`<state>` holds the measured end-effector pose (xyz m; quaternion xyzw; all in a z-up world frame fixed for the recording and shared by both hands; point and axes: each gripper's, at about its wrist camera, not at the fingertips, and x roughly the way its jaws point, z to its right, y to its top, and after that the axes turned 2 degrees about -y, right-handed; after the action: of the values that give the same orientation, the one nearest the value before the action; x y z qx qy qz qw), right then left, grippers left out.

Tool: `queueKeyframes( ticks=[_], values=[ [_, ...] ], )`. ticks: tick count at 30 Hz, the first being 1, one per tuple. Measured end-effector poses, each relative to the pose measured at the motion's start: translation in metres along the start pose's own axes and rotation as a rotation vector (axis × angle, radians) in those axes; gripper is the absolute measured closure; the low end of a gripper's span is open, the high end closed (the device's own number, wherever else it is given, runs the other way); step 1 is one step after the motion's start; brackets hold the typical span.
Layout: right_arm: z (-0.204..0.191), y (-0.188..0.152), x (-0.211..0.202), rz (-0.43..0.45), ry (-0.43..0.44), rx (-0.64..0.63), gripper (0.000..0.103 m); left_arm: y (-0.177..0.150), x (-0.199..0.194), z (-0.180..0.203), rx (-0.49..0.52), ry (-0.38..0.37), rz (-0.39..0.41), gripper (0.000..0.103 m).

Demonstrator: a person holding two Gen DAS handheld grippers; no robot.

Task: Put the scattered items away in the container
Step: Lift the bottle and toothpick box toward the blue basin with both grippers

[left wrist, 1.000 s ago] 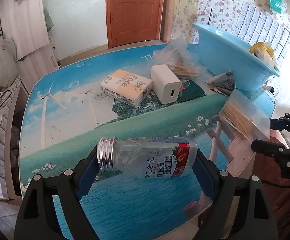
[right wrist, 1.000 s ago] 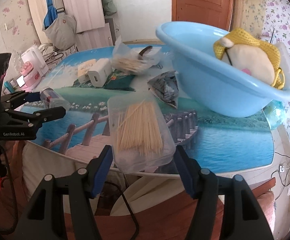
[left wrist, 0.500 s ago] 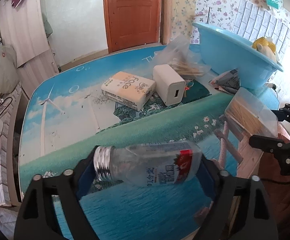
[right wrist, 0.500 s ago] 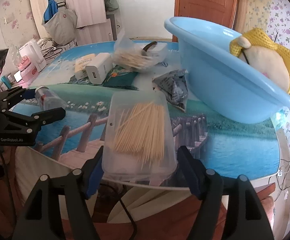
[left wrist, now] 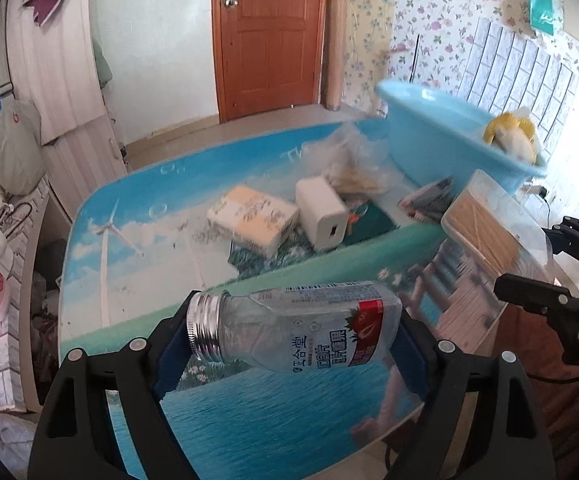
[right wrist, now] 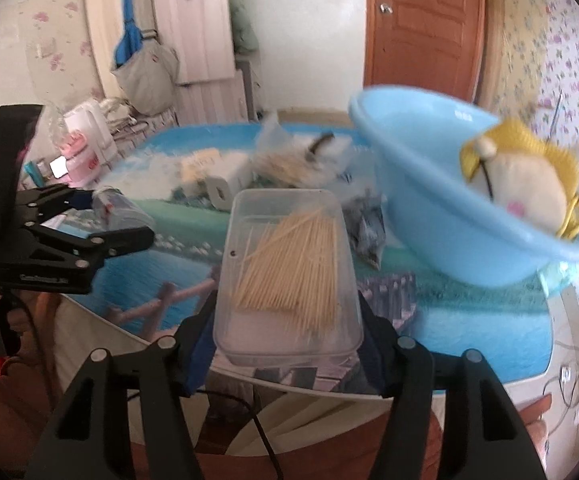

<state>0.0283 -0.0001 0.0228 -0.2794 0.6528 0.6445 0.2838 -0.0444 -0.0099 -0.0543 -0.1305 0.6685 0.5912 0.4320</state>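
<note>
**Both grippers loaded, basin at the far right**

The left gripper (left wrist: 289, 336) clamps a clear plastic bottle (left wrist: 293, 326) sideways above the table (left wrist: 137, 240), its silver screw neck pointing left. Beyond it, a tissue pack (left wrist: 253, 216) lies just beside a white charger (left wrist: 321, 214), with a crumpled plastic bag (left wrist: 355, 164) behind. The right gripper (right wrist: 287, 320) grips a clear toothpick box (right wrist: 287, 268), lifted over the table's near edge. Farthest right, the blue basin (right wrist: 429, 168) holds a yellow-and-cream plush toy (right wrist: 529, 188).

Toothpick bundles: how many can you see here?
2: one in the clear toothpick box held by the right gripper, one in the plastic bag beside the blue basin. More may be hidden.
</note>
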Motion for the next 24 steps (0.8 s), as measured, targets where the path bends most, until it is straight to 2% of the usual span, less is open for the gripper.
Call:
queueKeyframes(
  ticks=[6,12,18,24],
  values=[
    [0.003,0.016,-0.028,0.094,0.019,0.002,0.043,0.024,-0.021,0.002,-0.03,-0.015,0.074,0.018],
    [0.018,0.033,-0.048,0.167,-0.002,0.031,0.043,0.052,-0.029,0.017,-0.021,-0.024,0.136,0.017],
    [0.031,0.05,-0.062,0.24,-0.019,0.048,0.043,0.078,-0.024,0.038,0.008,-0.047,0.16,0.017],
    [0.064,0.063,-0.064,0.29,-0.061,0.092,0.043,0.104,-0.011,0.067,0.036,-0.071,0.169,0.017]
  ],
)
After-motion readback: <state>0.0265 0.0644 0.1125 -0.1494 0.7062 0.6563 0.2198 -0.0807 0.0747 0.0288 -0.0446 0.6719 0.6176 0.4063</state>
